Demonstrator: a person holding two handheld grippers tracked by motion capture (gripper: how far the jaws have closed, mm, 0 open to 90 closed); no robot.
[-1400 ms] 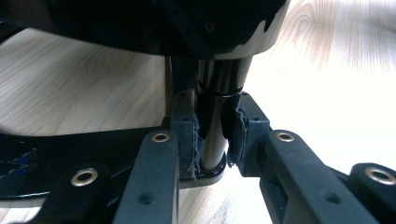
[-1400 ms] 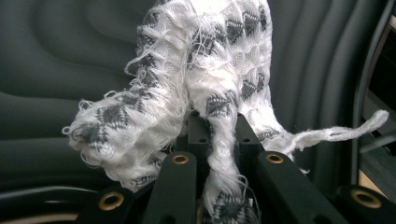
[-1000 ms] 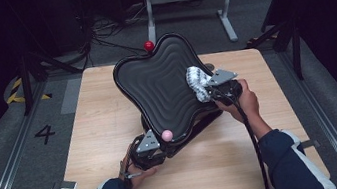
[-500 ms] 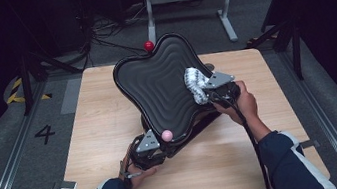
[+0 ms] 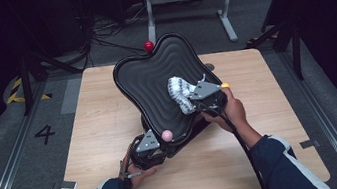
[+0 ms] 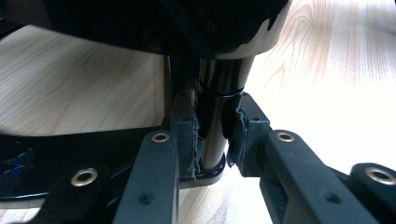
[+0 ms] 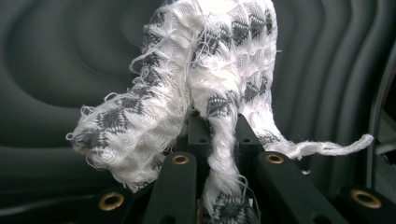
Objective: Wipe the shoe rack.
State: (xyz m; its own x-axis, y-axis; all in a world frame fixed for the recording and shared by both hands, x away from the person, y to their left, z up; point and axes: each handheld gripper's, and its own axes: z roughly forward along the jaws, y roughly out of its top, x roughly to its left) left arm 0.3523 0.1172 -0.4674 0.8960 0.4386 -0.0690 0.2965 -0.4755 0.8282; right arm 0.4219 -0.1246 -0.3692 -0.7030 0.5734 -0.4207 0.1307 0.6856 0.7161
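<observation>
Left gripper (image 6: 212, 149) clamps the tray's post (image 6: 215, 116); right gripper (image 7: 217, 135) pinches cloth (image 7: 205, 70) against tray (image 5: 153, 76).

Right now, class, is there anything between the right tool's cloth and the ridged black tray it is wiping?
Nothing visible. The right tool is shut on the cloth, which lies directly against the tray, with no other object on the ridges beside it.

High view overlooks table (image 5: 108, 113); gripper views sit close against tray (image 5: 155, 86).
</observation>
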